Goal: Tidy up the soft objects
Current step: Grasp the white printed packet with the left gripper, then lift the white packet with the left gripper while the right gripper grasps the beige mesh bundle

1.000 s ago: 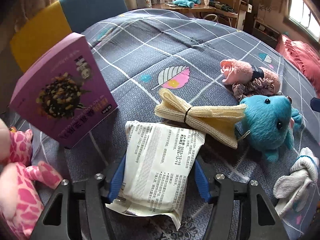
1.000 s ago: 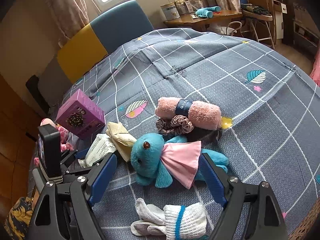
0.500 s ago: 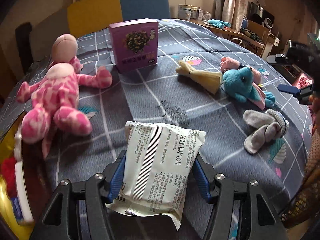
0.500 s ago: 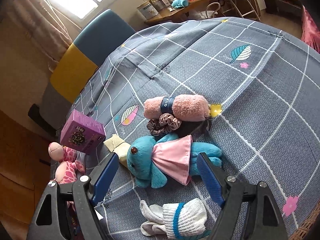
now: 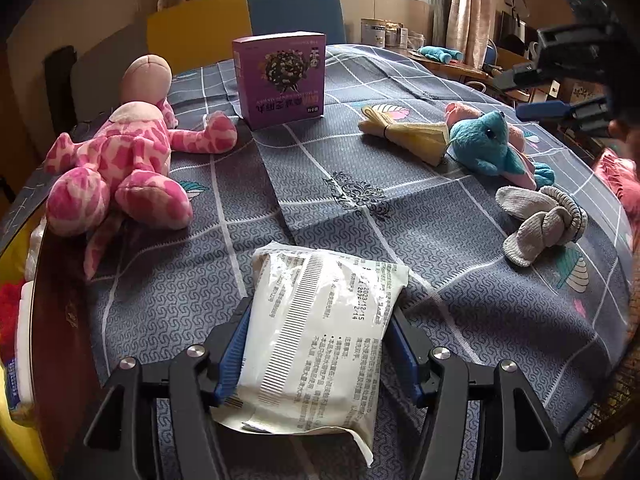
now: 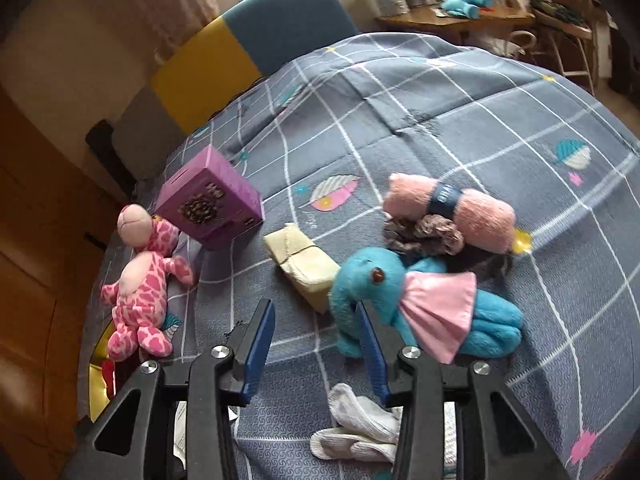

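My left gripper (image 5: 320,312) is shut on a white printed packet (image 5: 324,344), held just above the near part of the grey checked bed cover (image 5: 460,280). A pink spotted plush (image 5: 120,160) lies to the left, with grey socks (image 5: 544,220) at the right. My right gripper (image 6: 314,312) hangs above the cover with its jaws closing and nothing between them. Its right finger is beside the head of a blue plush in a pink dress (image 6: 400,292). A cream mesh bundle (image 6: 304,260), a pink towel roll (image 6: 452,208) and a scrunchie (image 6: 424,236) lie beyond. White socks (image 6: 360,428) lie beneath.
A purple box (image 5: 282,80) stands upright at the back of the cover. A yellow container (image 5: 16,320) with things in it sits off the bed's left edge. A yellow and blue headboard (image 5: 280,12) and a wooden desk (image 6: 460,20) stand behind.
The left gripper has drawn back from the mesh bundle to the near edge, packet still gripped. The right jaws have narrowed and shifted left, so the blue plush now lies beside them.
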Motion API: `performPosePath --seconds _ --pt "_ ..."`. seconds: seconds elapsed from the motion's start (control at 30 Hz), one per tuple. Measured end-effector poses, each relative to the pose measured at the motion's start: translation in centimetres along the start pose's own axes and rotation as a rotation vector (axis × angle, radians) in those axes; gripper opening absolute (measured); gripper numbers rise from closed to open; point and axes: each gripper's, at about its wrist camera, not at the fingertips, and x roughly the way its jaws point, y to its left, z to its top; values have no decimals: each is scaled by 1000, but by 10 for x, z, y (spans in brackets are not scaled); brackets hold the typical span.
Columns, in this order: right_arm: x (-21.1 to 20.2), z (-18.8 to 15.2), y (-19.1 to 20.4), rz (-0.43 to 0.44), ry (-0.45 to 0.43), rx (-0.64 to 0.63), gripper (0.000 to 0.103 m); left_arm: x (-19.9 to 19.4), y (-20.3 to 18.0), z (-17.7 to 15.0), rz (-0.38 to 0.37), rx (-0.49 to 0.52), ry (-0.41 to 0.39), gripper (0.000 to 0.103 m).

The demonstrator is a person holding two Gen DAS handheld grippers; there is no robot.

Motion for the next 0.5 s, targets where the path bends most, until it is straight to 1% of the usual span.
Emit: performPosePath --seconds 0.03,0.1,0.17,0.2,0.23,0.3,0.43,0.5 --pt "6 5 11 2 14 -48 42 0 0 -1 1 0 -8 63" --pt "22 16 30 -23 49 -139 43 -1 1 -3 -6 -10 -22 63" --pt "44 25 44 -70 91 -207 49 -2 2 -4 -13 -18 -27 63" --pt "55 29 49 -99 105 -237 53 -2 2 -4 -15 -20 -29 63" --pt "67 33 53 -112 127 -269 61 -2 2 -4 -17 -22 -32 63" --pt "90 38 58 -138 177 -315 69 -2 3 -6 -20 -24 -37 63" --pt "127 40 64 -219 256 -399 69 -3 4 -7 -27 -30 -46 63" --pt "140 41 62 -239 284 -419 69 -3 4 -7 -31 -34 -48 63"
